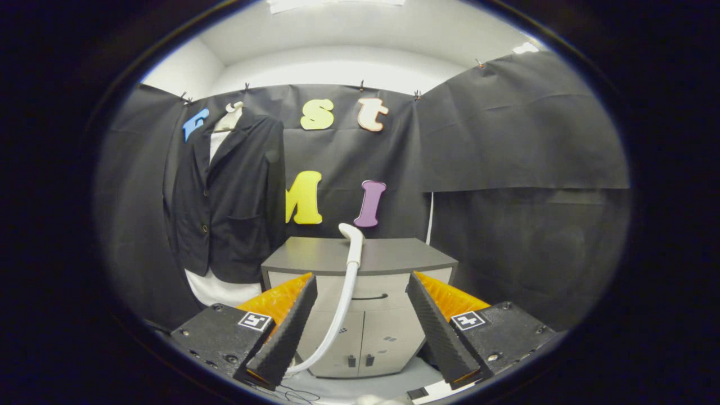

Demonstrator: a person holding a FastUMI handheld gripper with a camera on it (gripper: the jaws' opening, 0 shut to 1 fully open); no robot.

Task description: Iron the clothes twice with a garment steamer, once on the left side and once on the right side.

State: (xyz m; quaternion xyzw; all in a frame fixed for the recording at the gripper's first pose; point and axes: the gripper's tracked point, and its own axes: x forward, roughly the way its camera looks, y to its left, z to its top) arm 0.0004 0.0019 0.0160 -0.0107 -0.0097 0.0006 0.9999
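Right now you are holding the gripper (360, 320) with its jaws spread wide and gripping nothing; the steamer (353, 242) is standing beyond them, its white head rising above the front edge of the grey cabinet (394, 256) and its hose (337, 315) curving down between the fingers toward the floor. The jacket (228, 197) is hanging on the black wall to the left of the cabinet, well apart from the steamer, over a white garment (216, 289) peeking out below its hem. Judging from this, you are sitting at the very start: the steamer is not yet picked up, and neither the left pass nor the right pass looks begun. What is left is the whole job, taking the steamer's handle, carrying it to the jacket, and running it down each side in turn.
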